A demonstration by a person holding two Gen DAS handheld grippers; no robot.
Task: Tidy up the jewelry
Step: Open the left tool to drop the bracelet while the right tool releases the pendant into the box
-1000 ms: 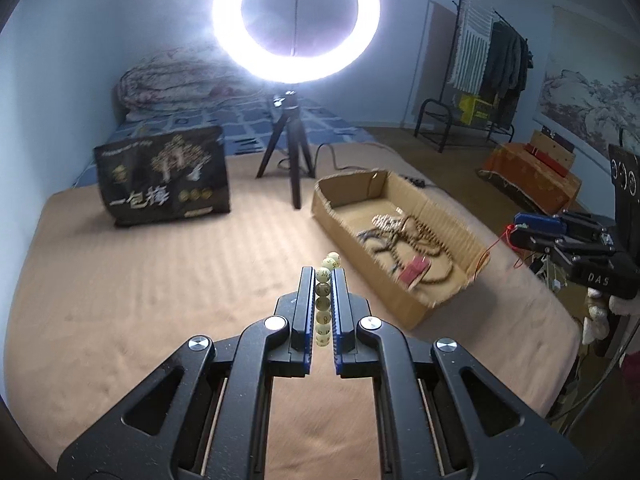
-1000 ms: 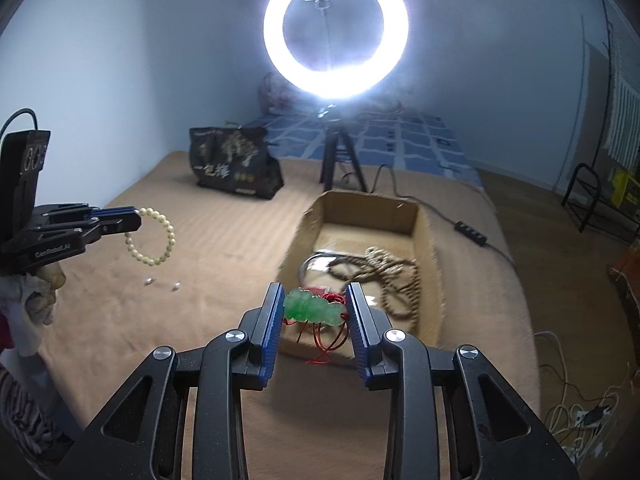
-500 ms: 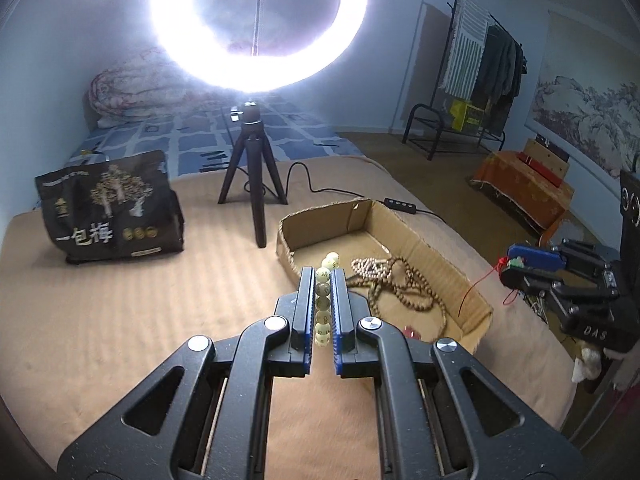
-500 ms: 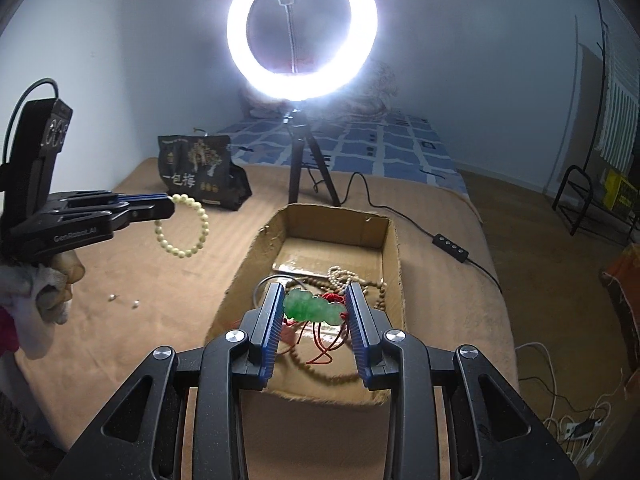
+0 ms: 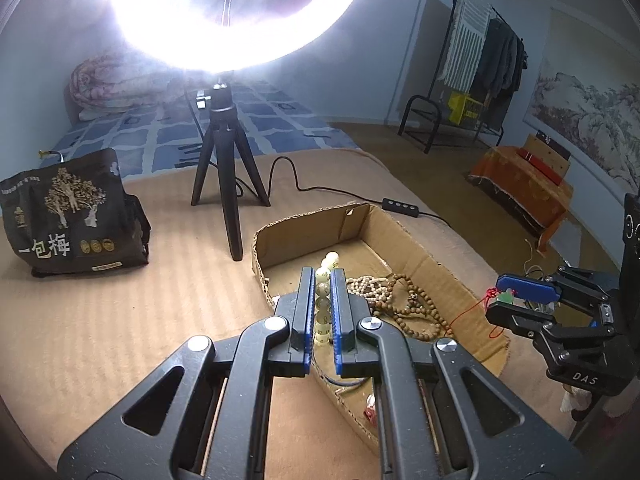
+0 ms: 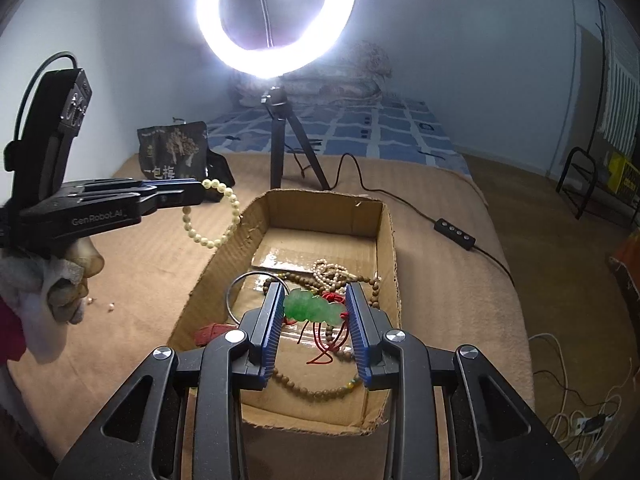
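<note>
My left gripper is shut on a cream bead bracelet, held over the near left end of the cardboard box. In the right wrist view the same bracelet hangs as a loop from the left gripper, just outside the box's left wall. My right gripper is shut on a green jade pendant with red cord dangling, above the box's near half. Brown bead strings and a metal ring lie in the box.
A ring light on a black tripod stands behind the box, its cable and switch trailing right. A black printed bag sits at the left. Two loose beads lie on the tan cover. A clothes rack stands far right.
Both grippers have moved forward and slightly down toward the box, which looms larger. The bracelet now hangs at the box's left wall, and the pendant is over the box's inside.
</note>
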